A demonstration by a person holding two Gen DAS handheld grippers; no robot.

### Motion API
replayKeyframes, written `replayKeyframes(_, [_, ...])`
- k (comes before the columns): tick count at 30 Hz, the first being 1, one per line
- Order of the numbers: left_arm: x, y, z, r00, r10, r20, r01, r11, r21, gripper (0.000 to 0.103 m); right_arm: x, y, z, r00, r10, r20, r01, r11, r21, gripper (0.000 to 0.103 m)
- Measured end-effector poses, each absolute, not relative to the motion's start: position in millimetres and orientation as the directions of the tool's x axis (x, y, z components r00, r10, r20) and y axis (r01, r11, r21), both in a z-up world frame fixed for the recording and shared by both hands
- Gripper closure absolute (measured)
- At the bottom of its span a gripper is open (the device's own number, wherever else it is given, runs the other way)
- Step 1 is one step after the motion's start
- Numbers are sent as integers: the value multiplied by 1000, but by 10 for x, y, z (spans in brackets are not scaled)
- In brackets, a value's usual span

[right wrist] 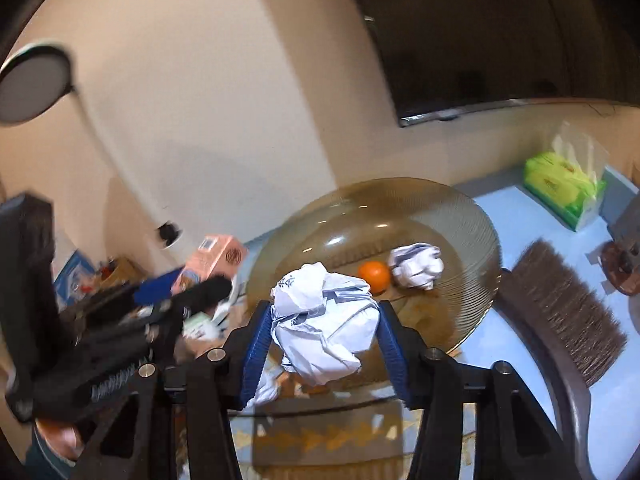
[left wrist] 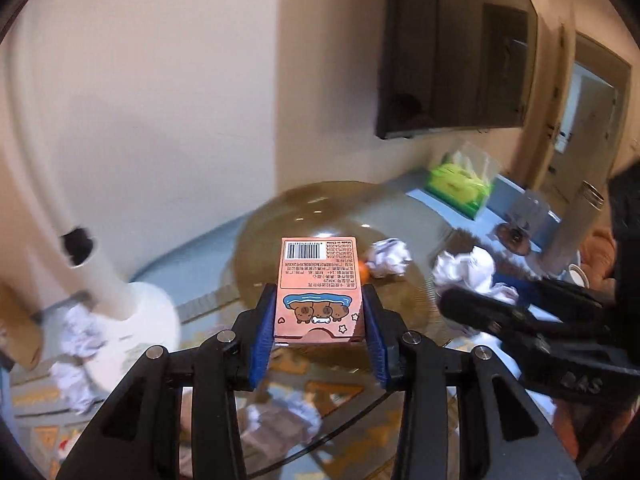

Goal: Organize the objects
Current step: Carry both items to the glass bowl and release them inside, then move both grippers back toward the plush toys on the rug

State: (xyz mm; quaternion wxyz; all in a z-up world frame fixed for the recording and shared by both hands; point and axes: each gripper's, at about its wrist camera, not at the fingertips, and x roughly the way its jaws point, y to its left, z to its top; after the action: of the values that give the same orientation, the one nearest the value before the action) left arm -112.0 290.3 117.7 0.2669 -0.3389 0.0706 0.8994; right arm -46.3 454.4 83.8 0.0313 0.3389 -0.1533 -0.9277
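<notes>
My left gripper is shut on a pink cartoon box, barcode end pointing away, held above a large brown glass bowl. The same pink box appears at the left of the right wrist view, in the left gripper. My right gripper is shut on a crumpled white paper ball over the near rim of the glass bowl. Inside the bowl lie an orange and another paper ball. The right gripper shows at the right of the left wrist view.
A green tissue pack and a brown brush lie on the blue tabletop to the right. Crumpled papers litter the patterned floor around a white lamp base. A dark screen hangs on the wall.
</notes>
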Motion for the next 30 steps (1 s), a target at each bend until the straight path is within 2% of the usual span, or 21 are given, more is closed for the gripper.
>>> replayKeyframes(1, [-1111, 2921, 1179, -622, 445, -644, -537, -841, -63, 54, -481, 4615, 837, -775, -146, -615, -65, -950, 307, 27])
replayKeyframes(2, [-1108, 2912, 1174, -627, 443, -641, -530, -846, -67, 43, -466, 4660, 833, -780, -153, -607, -66, -944, 323, 26])
replayKeyframes(4, [-1090, 2843, 1193, -624, 454, -636, -524, -847, -91, 33, -400, 4766, 818, -785, -170, -596, -78, -927, 367, 26])
replayKeyframes(9, [-766, 2404, 1420, -647, 487, -586, -519, -845, -128, 32, -74, 4747, 790, -788, -262, -557, -14, -897, 441, 25])
replayKeyframes(11, [-560, 2169, 1537, -680, 481, -553, -510, -853, -114, 27, 76, 4599, 771, -785, -320, -531, 50, -886, 461, 25])
replayKeyframes(15, [-90, 1555, 1797, -758, 441, -481, -464, -882, -78, 23, 283, 4186, 680, -740, -434, -514, 167, -858, 485, 19])
replayKeyframes(16, [10, 1415, 1833, -766, 454, -455, -473, -878, -79, 21, 322, 4071, 644, -727, -463, -507, 196, -847, 494, 18])
replayKeyframes(18, [309, 1022, 1864, -802, 454, -389, -469, -881, -62, 4, 383, 3861, 529, -688, -546, -477, 257, -799, 544, 17])
replayKeyframes(20, [491, 714, 1791, -857, 357, -371, -373, -928, -30, 1, 406, 3707, 394, -646, -620, -445, 287, -738, 611, 16])
replayKeyframes(22, [538, 483, 1640, -862, 305, -405, -321, -947, -29, 1, 400, 3532, 258, -639, -612, -466, 272, -746, 607, 16])
replayKeyframes(25, [500, 134, 1115, -840, 223, -494, -215, -974, -73, 1, 534, 3180, 283, -713, -466, -525, 238, -864, 444, 14])
replayKeyframes(28, [396, -91, 621, -790, 171, -588, -127, -985, -115, 1, 612, 2849, 289, -753, -381, -537, 255, -921, 295, 3])
replayKeyframes(30, [348, -234, 353, -770, 148, -621, -76, -987, -141, 1, 581, 2760, 189, -752, -358, -553, 258, -933, 252, 2])
